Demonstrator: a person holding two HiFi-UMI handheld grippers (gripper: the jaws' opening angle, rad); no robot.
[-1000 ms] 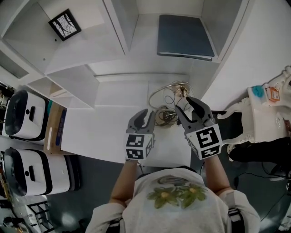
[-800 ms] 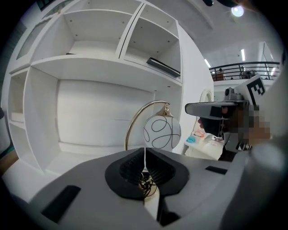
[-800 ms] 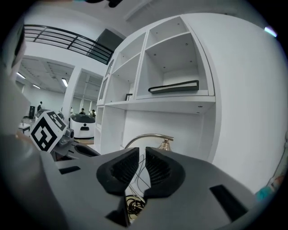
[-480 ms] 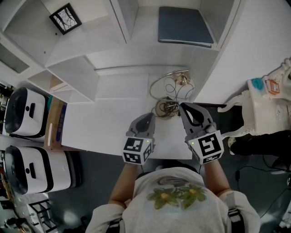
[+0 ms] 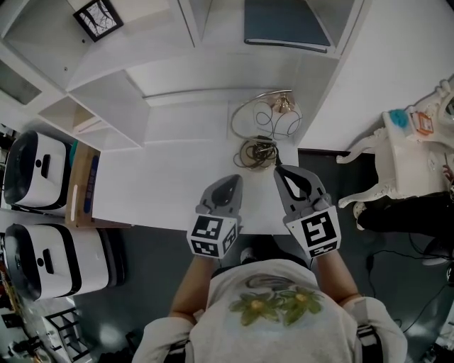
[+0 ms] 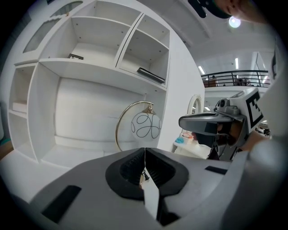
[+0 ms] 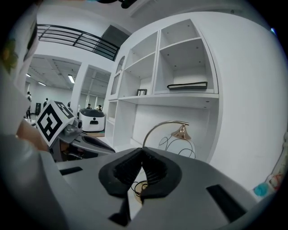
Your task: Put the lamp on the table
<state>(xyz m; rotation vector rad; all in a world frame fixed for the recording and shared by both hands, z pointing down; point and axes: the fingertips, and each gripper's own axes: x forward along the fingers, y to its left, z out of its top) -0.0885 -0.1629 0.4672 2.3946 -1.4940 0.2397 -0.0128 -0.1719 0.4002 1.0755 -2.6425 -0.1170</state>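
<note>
The lamp (image 5: pixel 268 120), a gold arc with a clear globe marked by black wire loops, stands on the white table (image 5: pixel 170 184) at its back right. Its cord lies coiled by the base (image 5: pixel 257 152). Both grippers hover over the table's front edge, short of the lamp and apart from it. My left gripper (image 5: pixel 229 186) is shut with nothing in it, and my right gripper (image 5: pixel 281 172) is shut and empty too. The left gripper view has the globe (image 6: pixel 146 126) beyond the shut left gripper (image 6: pixel 145 152). From the right gripper view, the lamp (image 7: pixel 180 134) stands beyond the shut right gripper (image 7: pixel 143 155).
A white shelf unit rises behind the table, holding a framed picture (image 5: pixel 94 18) and a dark flat pad (image 5: pixel 284 25). Two white machines (image 5: pixel 39 174) and a cardboard box (image 5: pixel 81 188) stand at the left. An ornate white stand (image 5: pixel 397 152) is at the right.
Both grippers have drawn back from the lamp toward the table's front edge, and their jaws, open a second ago, have closed on nothing. The lamp stays in place.
</note>
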